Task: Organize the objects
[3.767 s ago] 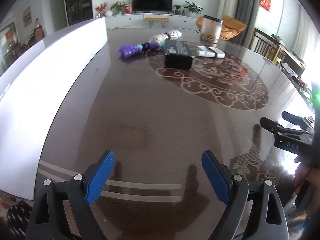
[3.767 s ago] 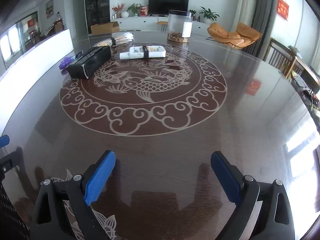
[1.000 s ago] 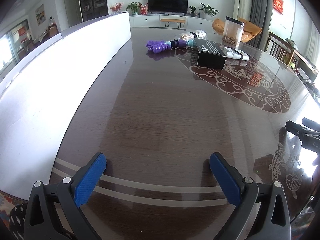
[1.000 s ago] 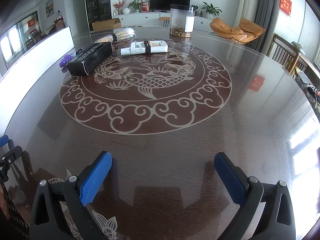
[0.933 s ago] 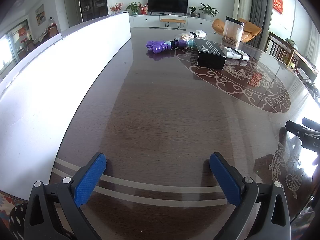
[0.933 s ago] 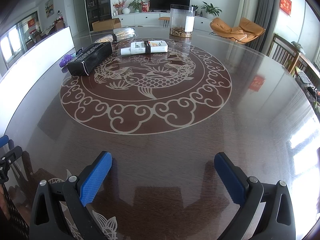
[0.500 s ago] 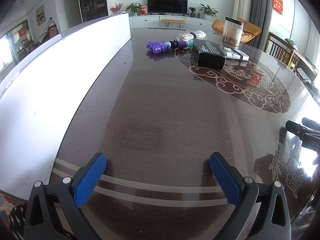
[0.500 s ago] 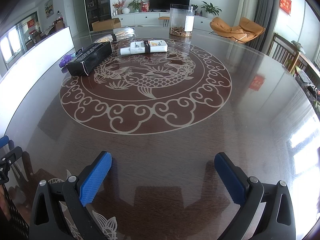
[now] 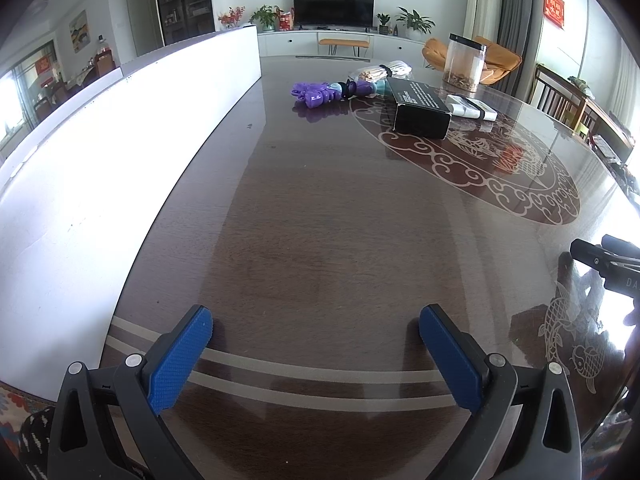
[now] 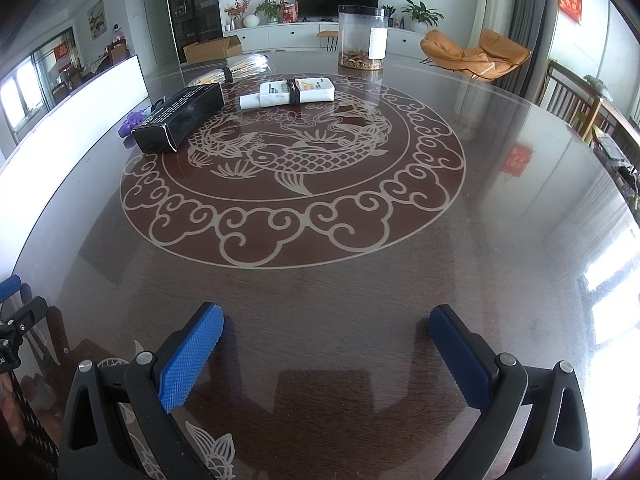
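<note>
While both of my tools hang idle over the near edge of the dark glossy wooden worktop point(image 10: 500, 208), nothing has yet been picked up. My left hand-held gripper point(image 9: 316, 354) has its blue pads spread wide with nothing between them; my right hand-held gripper point(image 10: 326, 350) is likewise wide apart and empty. All items to be organised lie well apart from me at the far side: a long black cardboard box point(image 10: 179, 117) on the rim of the inlaid fish medallion, a flat white pack bound with a dark band point(image 10: 289, 92) just beyond it, a purple plastic toy point(image 9: 318, 95) near the white panel point(image 9: 120, 152), a bundle of pale sticks in clear wrap point(image 9: 380, 71), and a tall clear plastic jar with a dark lid point(image 10: 362, 37) holding brownish contents at its bottom. Risks, in my judgement: the surface looks slick, so a shallow grip may push the box away; the jar is tall and could topple if knocked during a long reach; glare may hide edges.
</note>
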{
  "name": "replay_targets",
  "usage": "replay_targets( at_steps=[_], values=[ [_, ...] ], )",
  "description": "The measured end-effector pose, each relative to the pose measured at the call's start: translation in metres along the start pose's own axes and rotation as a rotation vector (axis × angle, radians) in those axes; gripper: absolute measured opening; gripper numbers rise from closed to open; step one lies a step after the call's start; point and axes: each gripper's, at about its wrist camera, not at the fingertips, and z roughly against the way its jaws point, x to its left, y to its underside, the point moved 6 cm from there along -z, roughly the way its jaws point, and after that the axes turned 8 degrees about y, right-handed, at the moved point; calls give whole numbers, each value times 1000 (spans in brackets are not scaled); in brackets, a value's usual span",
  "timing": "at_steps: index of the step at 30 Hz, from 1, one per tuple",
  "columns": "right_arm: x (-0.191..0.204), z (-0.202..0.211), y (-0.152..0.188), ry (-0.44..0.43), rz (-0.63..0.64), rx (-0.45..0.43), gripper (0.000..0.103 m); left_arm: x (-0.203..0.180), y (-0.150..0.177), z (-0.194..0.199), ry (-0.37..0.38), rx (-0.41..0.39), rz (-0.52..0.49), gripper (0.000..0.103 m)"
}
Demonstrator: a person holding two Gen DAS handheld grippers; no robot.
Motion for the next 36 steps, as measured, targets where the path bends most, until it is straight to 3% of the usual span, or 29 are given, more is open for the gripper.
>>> replay_targets(
  at_steps=[28, 32, 36],
  values=[
    [-2, -1, 0, 0, -1, 4, 103, 6, 3, 2, 0, 6, 3, 103],
    [8, -2, -4, -53, 50, 20, 103, 7, 3, 1, 0, 3, 1, 103],
    [40, -4, -40, -148, 152, -30, 103, 6, 3, 1, -2, -3, 0, 103]
  ],
)
